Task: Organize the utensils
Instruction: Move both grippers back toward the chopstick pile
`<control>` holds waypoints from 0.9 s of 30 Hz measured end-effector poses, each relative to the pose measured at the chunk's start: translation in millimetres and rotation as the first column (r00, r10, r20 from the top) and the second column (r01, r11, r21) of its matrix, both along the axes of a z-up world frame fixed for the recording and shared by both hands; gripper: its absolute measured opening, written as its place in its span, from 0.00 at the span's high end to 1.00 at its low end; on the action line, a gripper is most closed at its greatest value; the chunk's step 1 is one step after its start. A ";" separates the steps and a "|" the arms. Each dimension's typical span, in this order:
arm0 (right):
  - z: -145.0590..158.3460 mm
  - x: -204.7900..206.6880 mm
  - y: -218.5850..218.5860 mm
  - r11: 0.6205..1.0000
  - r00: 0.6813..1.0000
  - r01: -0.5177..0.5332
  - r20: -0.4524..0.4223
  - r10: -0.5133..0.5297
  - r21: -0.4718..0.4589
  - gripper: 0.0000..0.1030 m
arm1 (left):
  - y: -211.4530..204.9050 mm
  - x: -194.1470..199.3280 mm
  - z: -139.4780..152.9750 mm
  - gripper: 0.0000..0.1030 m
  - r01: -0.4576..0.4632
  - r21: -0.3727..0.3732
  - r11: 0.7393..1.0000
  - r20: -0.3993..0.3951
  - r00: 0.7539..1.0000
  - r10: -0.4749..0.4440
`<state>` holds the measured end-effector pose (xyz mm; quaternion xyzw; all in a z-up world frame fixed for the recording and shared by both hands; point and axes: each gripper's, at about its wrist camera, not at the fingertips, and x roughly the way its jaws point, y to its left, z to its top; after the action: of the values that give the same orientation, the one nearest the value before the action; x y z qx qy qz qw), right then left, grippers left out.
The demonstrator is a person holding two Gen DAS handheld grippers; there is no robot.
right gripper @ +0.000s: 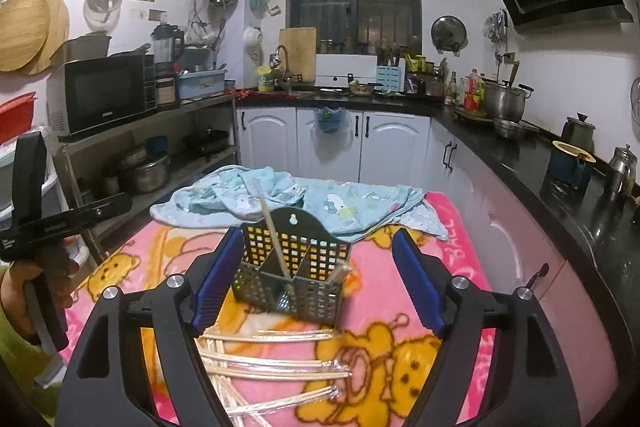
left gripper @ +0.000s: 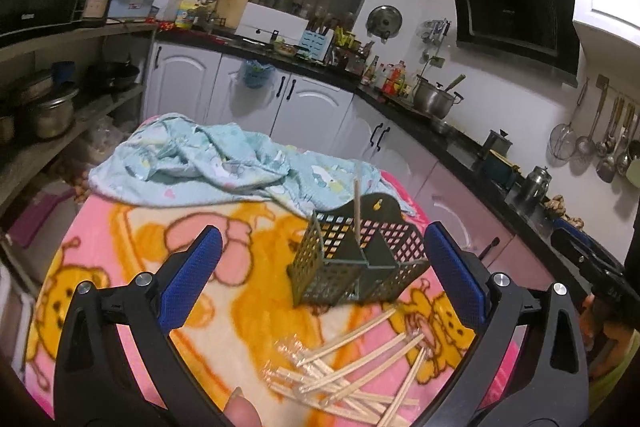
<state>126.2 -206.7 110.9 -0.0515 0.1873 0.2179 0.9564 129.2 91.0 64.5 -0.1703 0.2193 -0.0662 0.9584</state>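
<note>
A dark green perforated utensil holder (left gripper: 356,259) stands on the pink cartoon blanket (left gripper: 132,235); it also shows in the right wrist view (right gripper: 294,273). One chopstick (left gripper: 356,205) stands upright in it, also seen in the right wrist view (right gripper: 276,243). Several wooden chopsticks (left gripper: 352,375) lie loose in front of it, some in clear wrappers (right gripper: 276,363). My left gripper (left gripper: 320,283) is open and empty, above the blanket near the holder. My right gripper (right gripper: 316,283) is open and empty, its jaws either side of the holder, not touching it.
A light blue patterned cloth (left gripper: 208,163) lies crumpled at the blanket's far side (right gripper: 304,199). White kitchen cabinets (right gripper: 320,143) and a black counter (right gripper: 560,163) stand beyond. A shelf with pots (right gripper: 148,167) is at the left.
</note>
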 end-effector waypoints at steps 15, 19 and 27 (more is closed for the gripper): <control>-39.7 -18.8 11.1 0.999 0.996 -0.033 -0.087 0.029 -0.037 0.27 | 2.6 -18.1 -38.2 0.10 0.003 0.008 1.000 -0.099 0.995 -0.002; -52.8 -19.5 10.3 0.998 0.993 -0.028 -0.118 0.022 -0.049 0.27 | 3.5 -20.4 -46.9 0.10 0.009 -0.006 1.000 -0.122 0.992 -0.009; -77.8 -20.2 1.5 0.997 0.985 0.006 -0.174 -0.019 -0.074 0.27 | -4.0 -25.5 -68.0 0.10 0.050 -0.012 0.999 -0.178 0.983 -0.051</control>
<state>106.0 -205.2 33.1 -0.0659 0.2784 0.2086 0.9352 103.7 87.0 -3.5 -0.1733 0.3081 -0.0758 0.9324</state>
